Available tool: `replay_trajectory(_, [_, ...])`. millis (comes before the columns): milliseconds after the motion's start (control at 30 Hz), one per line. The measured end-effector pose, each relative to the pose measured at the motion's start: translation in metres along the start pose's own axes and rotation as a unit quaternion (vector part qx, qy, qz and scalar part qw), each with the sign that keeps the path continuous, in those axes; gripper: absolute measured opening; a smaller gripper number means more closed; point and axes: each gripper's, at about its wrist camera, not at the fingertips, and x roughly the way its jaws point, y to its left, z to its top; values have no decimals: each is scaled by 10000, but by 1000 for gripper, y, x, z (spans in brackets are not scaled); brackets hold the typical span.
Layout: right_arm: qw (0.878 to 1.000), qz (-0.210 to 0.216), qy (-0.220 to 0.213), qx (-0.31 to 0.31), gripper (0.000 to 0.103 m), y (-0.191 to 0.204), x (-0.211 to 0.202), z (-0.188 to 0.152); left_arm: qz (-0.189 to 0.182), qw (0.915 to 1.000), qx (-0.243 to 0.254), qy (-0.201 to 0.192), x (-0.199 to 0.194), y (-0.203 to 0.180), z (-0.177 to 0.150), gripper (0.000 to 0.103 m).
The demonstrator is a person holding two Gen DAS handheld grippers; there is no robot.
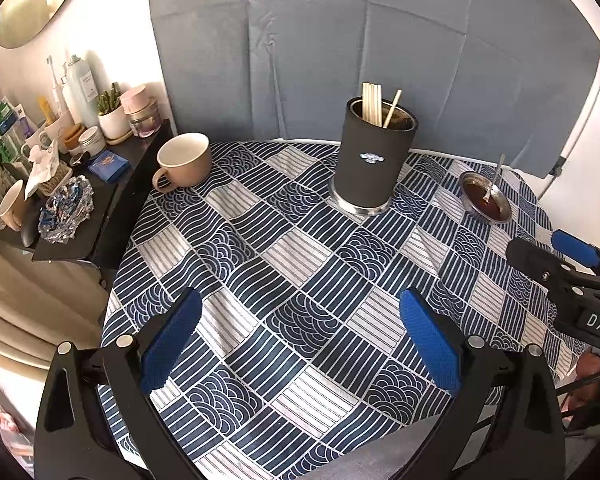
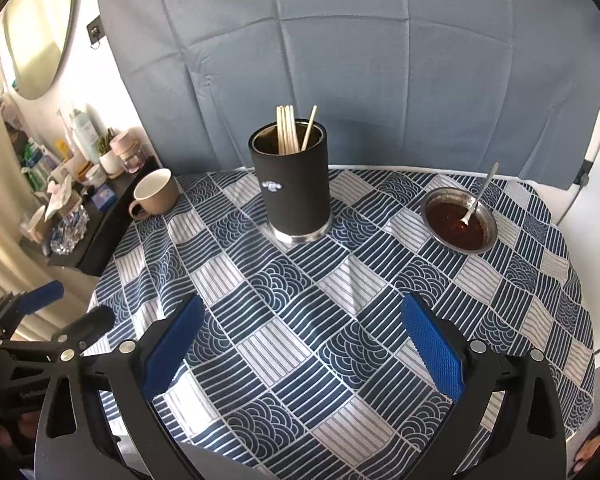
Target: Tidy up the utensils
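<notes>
Fingers of the left gripper stood wide apart at the bottom of the left wrist frame, blue pads facing each other with nothing between them, hovering over the patterned cloth that covered the worktop. The right gripper was spread just as wide in its own view, its fingers empty above the same cloth. Each gripper showed in the other's view: the right one at the right edge of the left wrist frame, the left one at the lower left edge of the right wrist frame. A black holder stood upright near the far middle of the worktop, with pale chopsticks standing in it, one leaning apart from the bunch. To its right in the right wrist frame, well apart from it, sat a small metal dish of dark sauce, and a spoon rested in it with its bowl in the sauce and its handle tilted up toward the back. A beige mug sat at the upper left edge of the cloth, handle toward the camera. Beyond it, a dark shelf at the left carried bottles, jars and a small potted plant.
</notes>
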Motion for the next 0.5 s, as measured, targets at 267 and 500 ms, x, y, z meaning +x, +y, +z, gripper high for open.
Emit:
replay_trajectory(267, [10000,19,42,2,95,1,2,0,-12,10000,9,-27,-1,0,0,97])
replay_trajectory(500, [10000,5,95,10,95,1,4,-1,-104,9999,-19,-19,0,0,0,97])
